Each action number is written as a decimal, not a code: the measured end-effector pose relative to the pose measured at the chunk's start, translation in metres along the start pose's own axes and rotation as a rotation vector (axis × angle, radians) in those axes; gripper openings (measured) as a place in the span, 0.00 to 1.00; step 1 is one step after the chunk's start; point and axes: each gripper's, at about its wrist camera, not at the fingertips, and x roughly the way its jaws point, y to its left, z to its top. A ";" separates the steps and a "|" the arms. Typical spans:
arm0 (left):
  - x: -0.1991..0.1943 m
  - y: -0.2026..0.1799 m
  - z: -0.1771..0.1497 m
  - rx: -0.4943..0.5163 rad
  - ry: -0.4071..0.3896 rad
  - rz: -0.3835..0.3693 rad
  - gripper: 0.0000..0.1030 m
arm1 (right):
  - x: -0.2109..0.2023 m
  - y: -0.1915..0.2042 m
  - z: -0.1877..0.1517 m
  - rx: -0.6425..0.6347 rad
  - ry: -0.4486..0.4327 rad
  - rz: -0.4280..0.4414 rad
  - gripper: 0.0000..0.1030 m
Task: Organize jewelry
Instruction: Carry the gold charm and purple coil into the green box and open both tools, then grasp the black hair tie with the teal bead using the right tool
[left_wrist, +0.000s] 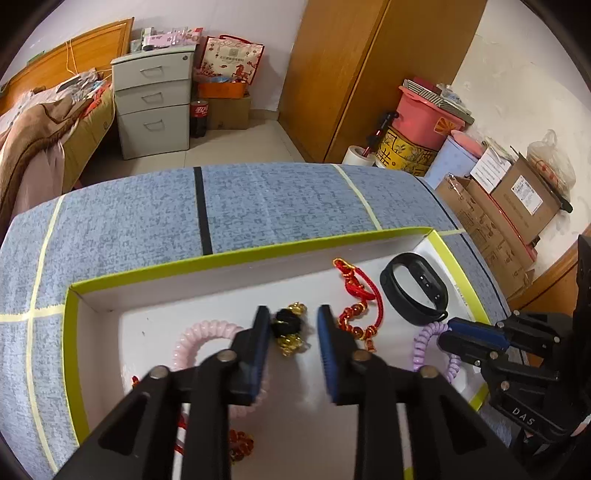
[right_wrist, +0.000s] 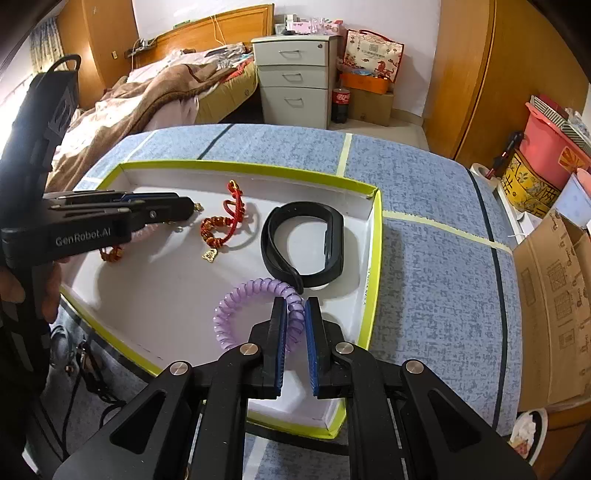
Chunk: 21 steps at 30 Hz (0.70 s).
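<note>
The purple coil bracelet (right_wrist: 255, 314), at lower centre of the tray (right_wrist: 375, 258), is clamped in the right gripper (right_wrist: 295, 314). The black-and-gold charm (left_wrist: 290, 328) sits between the parted left gripper (left_wrist: 291, 325). The springy coil could be snagged on the black band (right_wrist: 303, 243) when lifted.

Tray (right_wrist: 375, 236) centre bare; black band (right_wrist: 332, 236) blocks right.

The left gripper (left_wrist: 291, 325) hangs with jaws apart around a black-and-gold charm (left_wrist: 289, 328) in the white tray (left_wrist: 207, 264); pads clear of it.
</note>
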 end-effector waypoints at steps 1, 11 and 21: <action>-0.002 -0.001 0.000 -0.001 -0.004 -0.005 0.34 | -0.001 0.000 0.000 0.000 -0.001 0.000 0.10; -0.038 -0.005 -0.008 0.000 -0.065 -0.042 0.42 | -0.024 0.002 -0.005 0.033 -0.059 0.044 0.11; -0.105 -0.002 -0.050 -0.042 -0.166 -0.062 0.51 | -0.063 0.011 -0.032 0.080 -0.131 0.139 0.51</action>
